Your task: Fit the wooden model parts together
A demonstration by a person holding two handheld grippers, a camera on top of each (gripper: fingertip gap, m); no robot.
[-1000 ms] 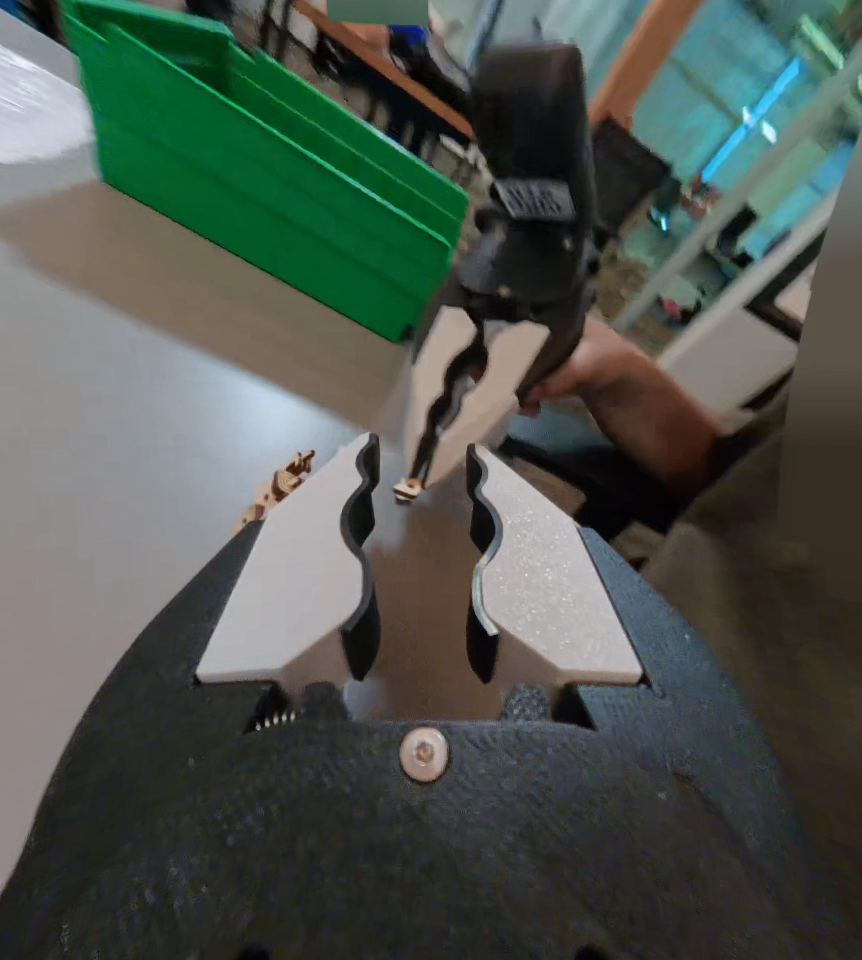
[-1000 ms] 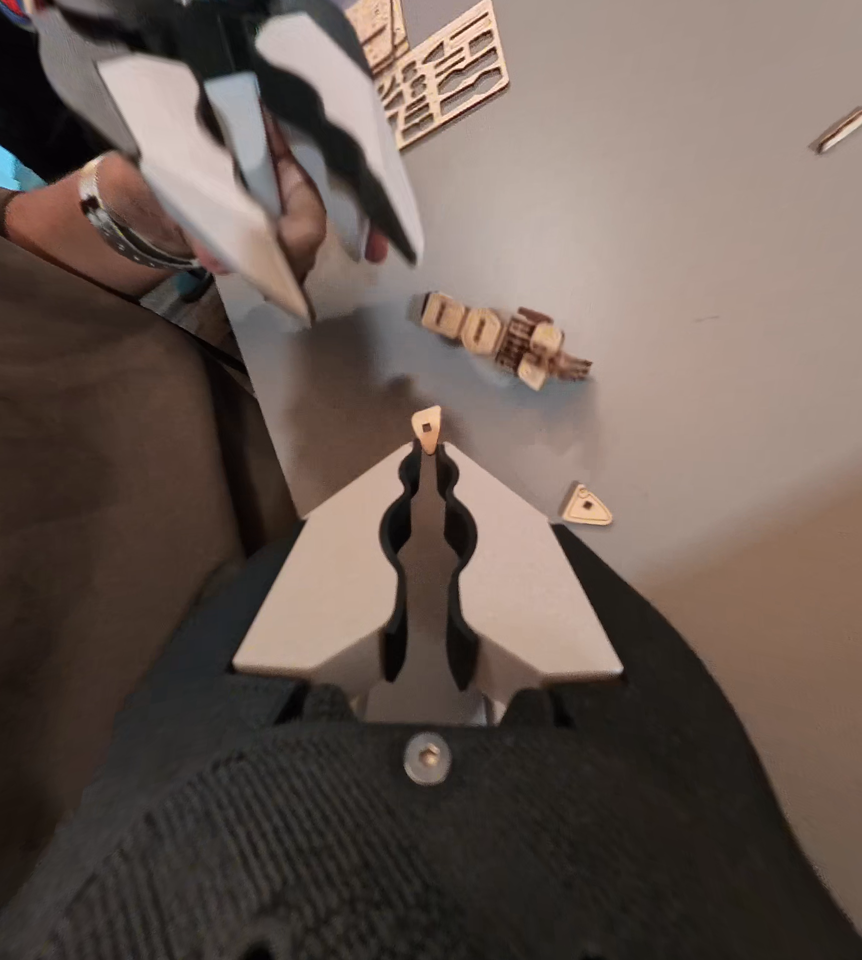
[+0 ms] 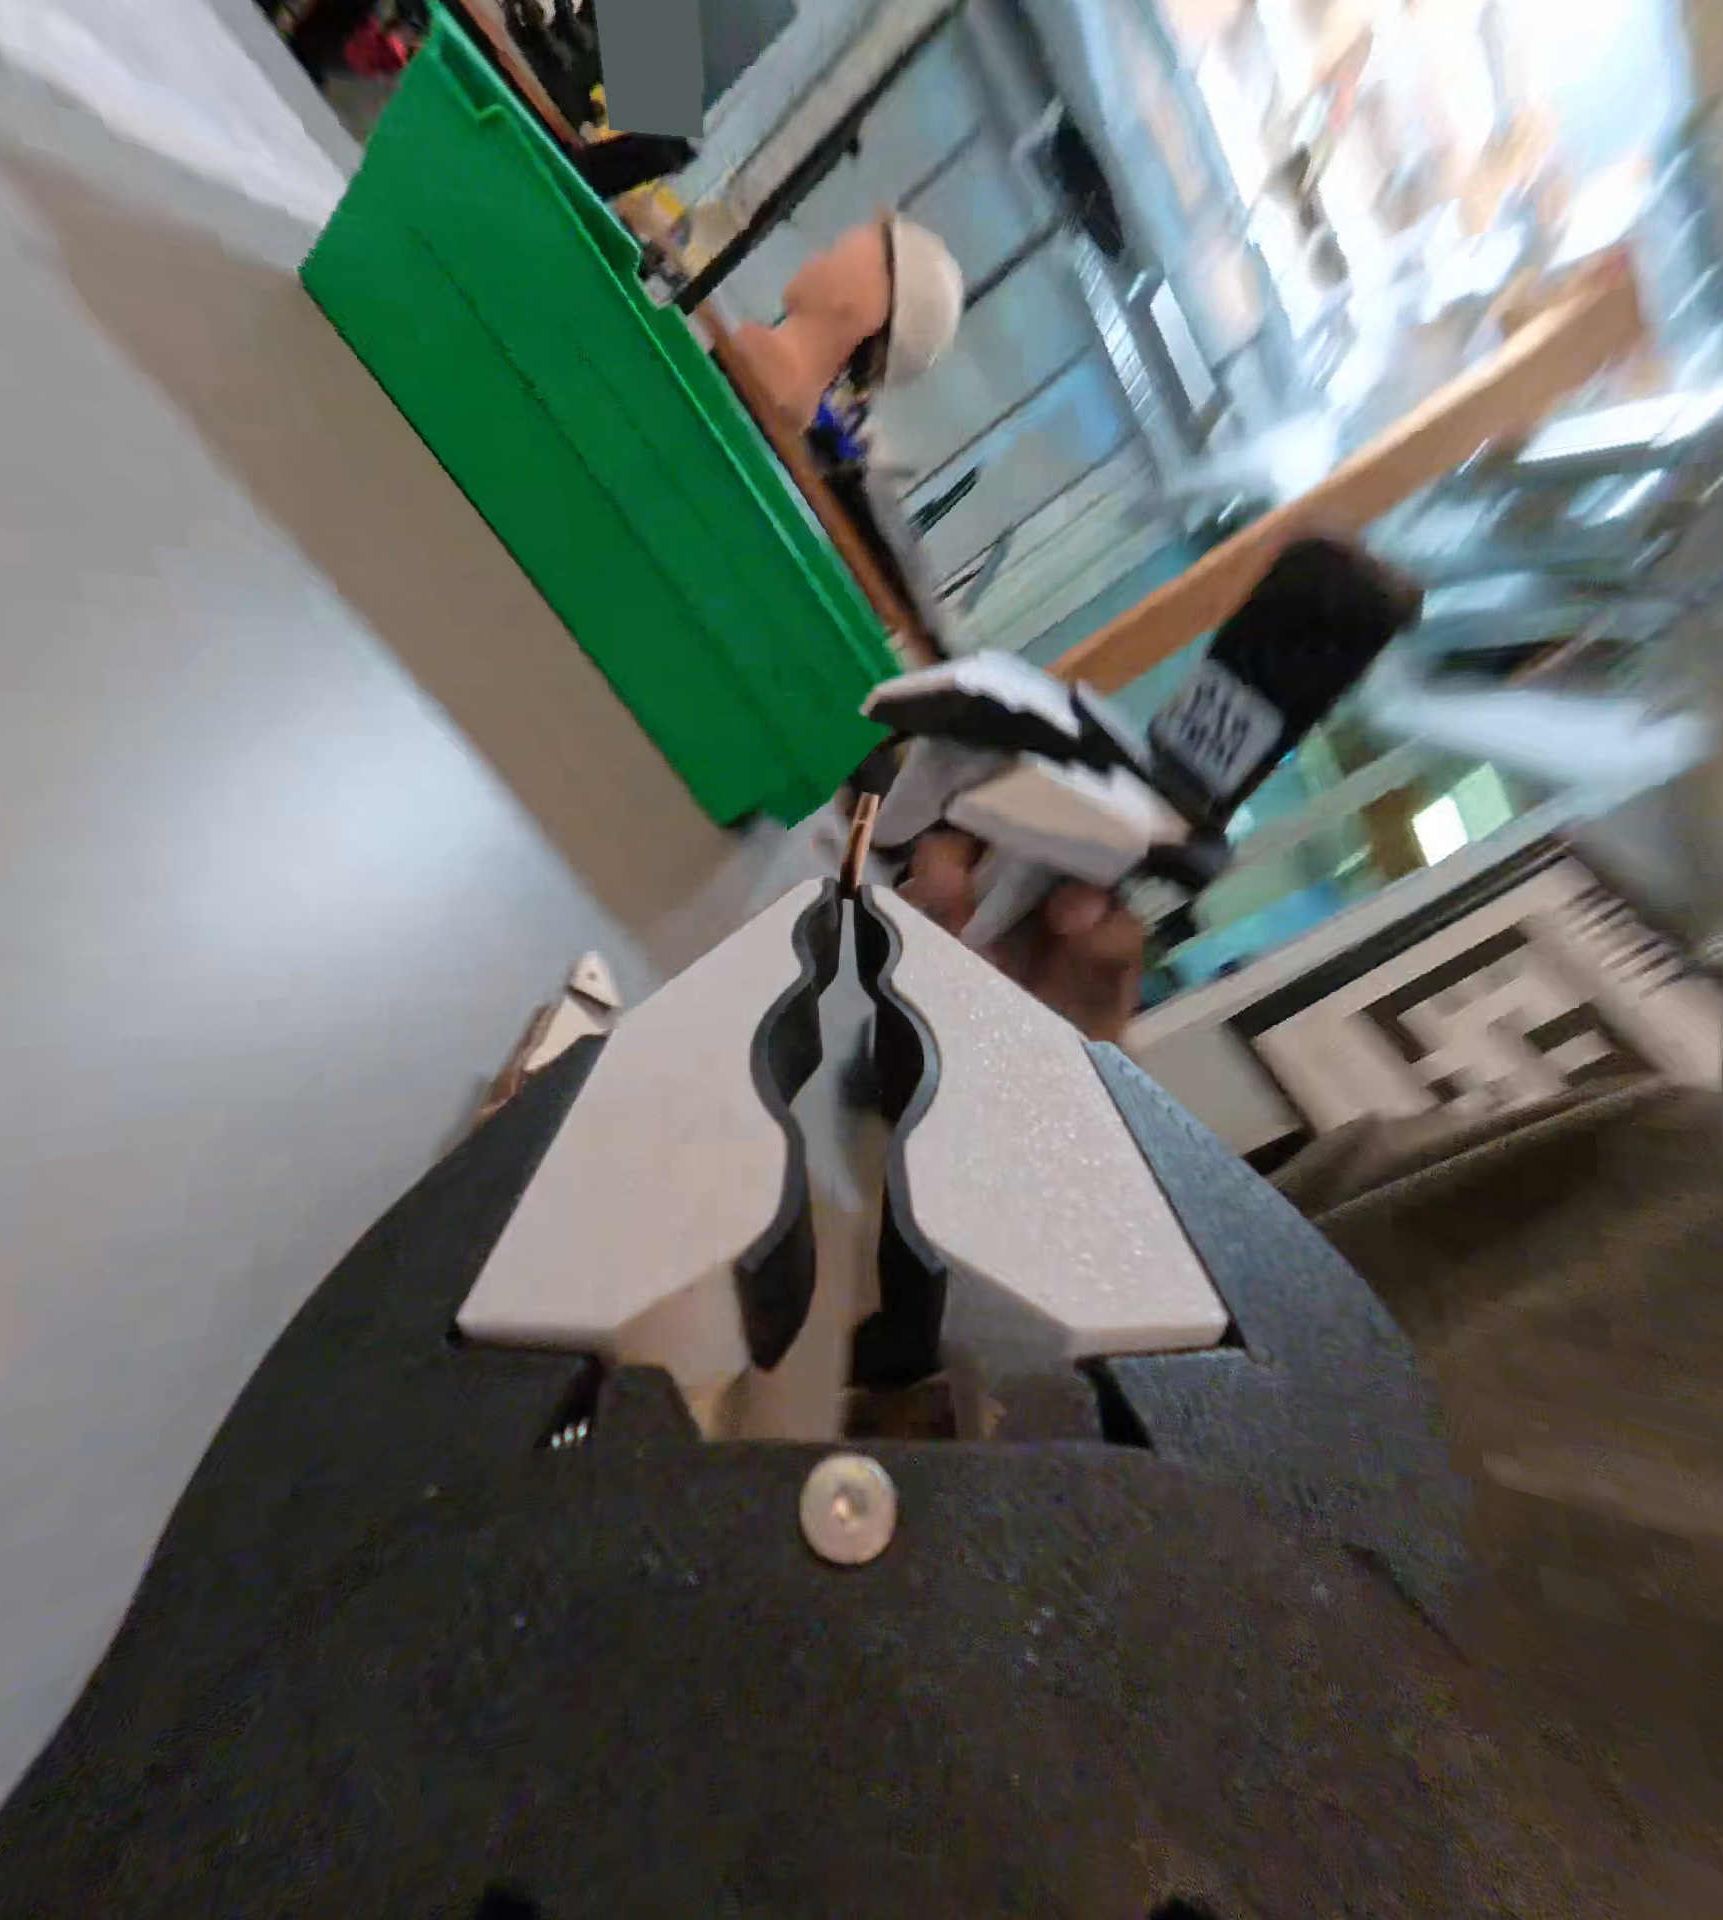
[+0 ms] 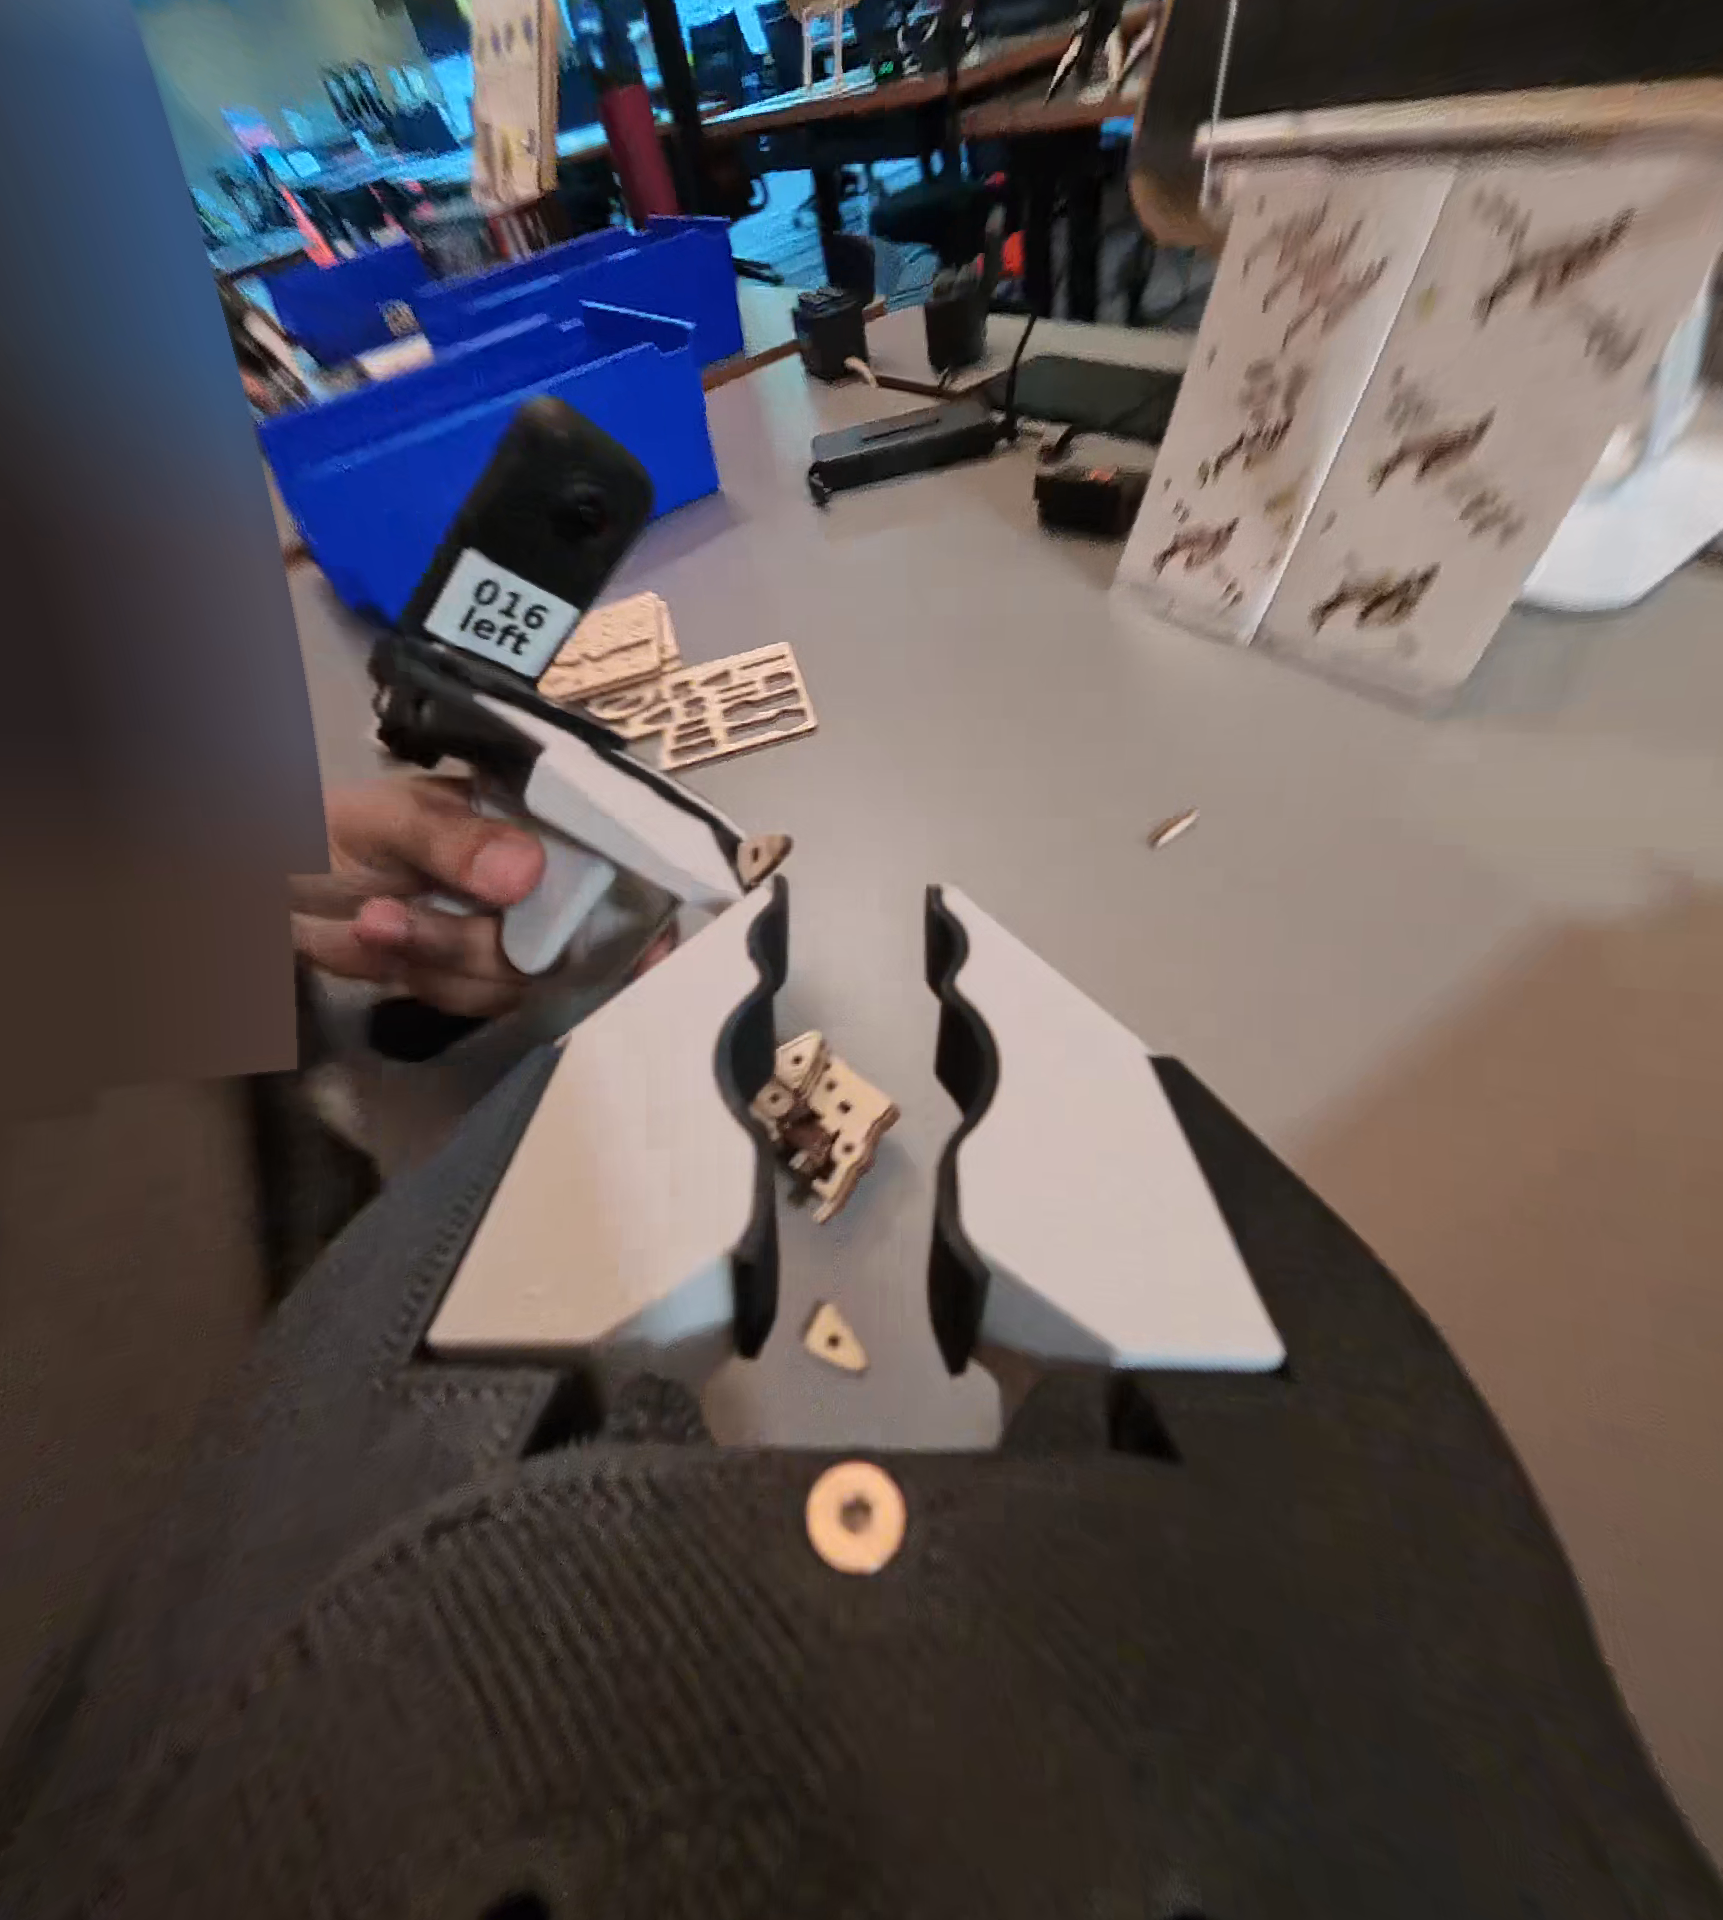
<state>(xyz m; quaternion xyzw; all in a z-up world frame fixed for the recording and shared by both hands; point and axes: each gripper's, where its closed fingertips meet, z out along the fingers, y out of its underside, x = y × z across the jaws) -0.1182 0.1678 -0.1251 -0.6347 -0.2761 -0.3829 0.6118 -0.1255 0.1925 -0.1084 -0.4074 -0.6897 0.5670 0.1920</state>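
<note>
My left gripper is shut on a small triangular wooden piece that sticks out past its tips, held above the grey table. The right wrist view shows this gripper from the side with the same piece. My right gripper is open and empty, just right of the left one. Below it, between its fingers, a partly built wooden model and a loose triangular piece lie on the table. The right gripper also shows blurred in the left wrist view.
Wooden part sheets lie behind the left gripper, and a thin loose stick farther right. Blue bins stand at the back left, a patterned white box at the back right. A green bin stands on the table's far side.
The triangular piece has passed from my right gripper to my left. The left has shut on it, the right has opened. Both grippers have turned and both views have swung.
</note>
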